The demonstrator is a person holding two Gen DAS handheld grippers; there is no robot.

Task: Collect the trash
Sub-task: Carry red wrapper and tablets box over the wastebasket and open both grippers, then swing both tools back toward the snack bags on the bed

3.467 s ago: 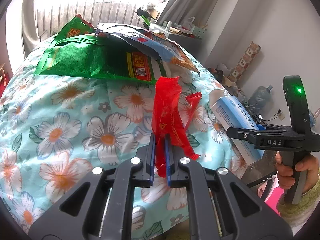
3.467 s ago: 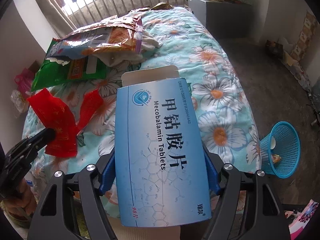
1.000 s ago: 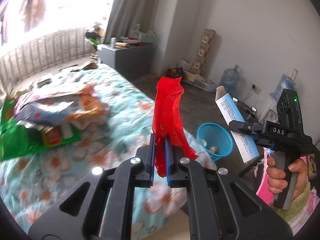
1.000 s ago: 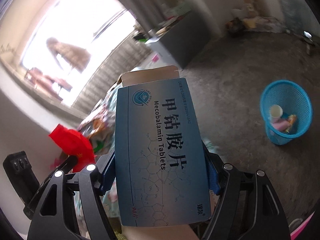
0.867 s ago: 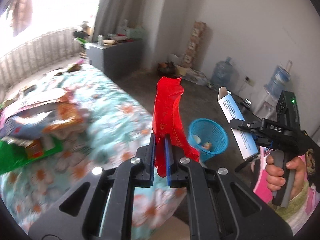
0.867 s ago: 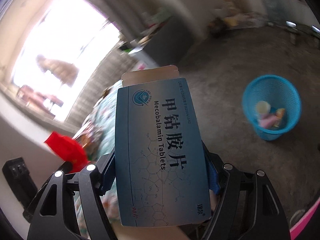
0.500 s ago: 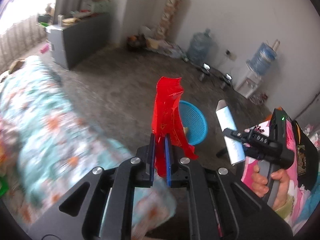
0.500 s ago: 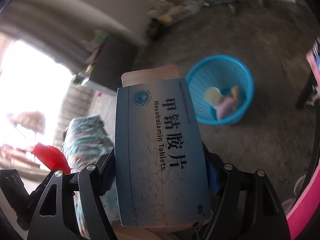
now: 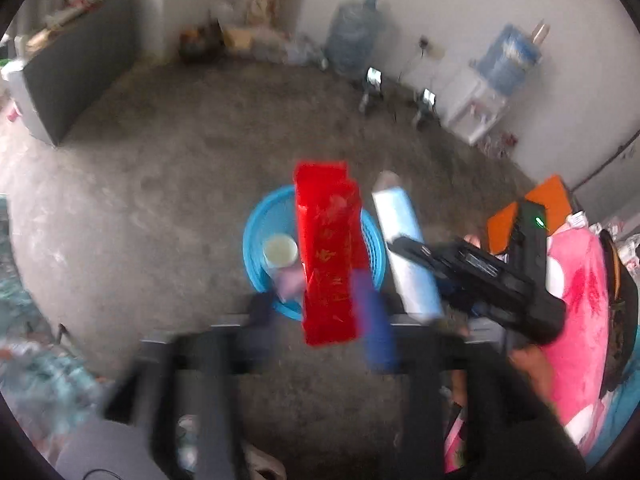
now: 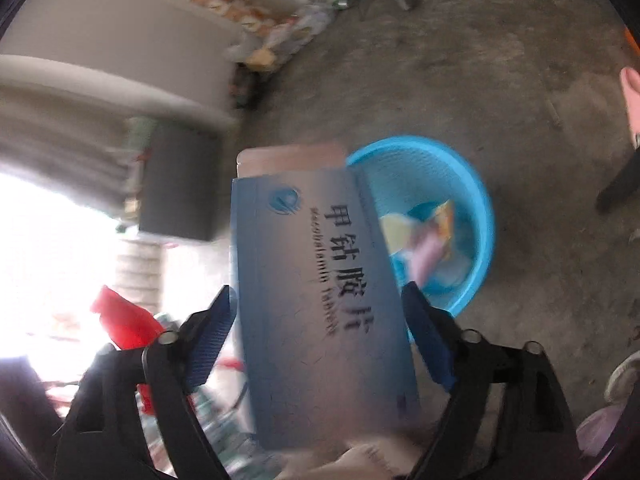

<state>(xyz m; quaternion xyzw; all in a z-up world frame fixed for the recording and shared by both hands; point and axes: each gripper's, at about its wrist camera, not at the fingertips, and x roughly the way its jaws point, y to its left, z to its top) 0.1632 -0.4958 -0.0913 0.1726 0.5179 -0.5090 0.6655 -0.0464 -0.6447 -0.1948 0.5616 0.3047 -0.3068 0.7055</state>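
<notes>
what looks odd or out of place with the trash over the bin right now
Both pieces are loose in mid-air. The red wrapper hangs over the blue basket, clear of the left gripper, whose jaws have just been opening. The medicine box sits tilted between the right gripper pads, which have also just been opening.

Against the far wall I see 2 large water bottles [image 9: 352, 36], one on a white dispenser [image 9: 476, 108]. A grey cabinet [image 9: 72, 76] stands left on the bare concrete floor [image 9: 160, 184]; pink fabric [image 9: 576, 300] lies right.

Motion-blurred fisheye views; window glare blown out.
</notes>
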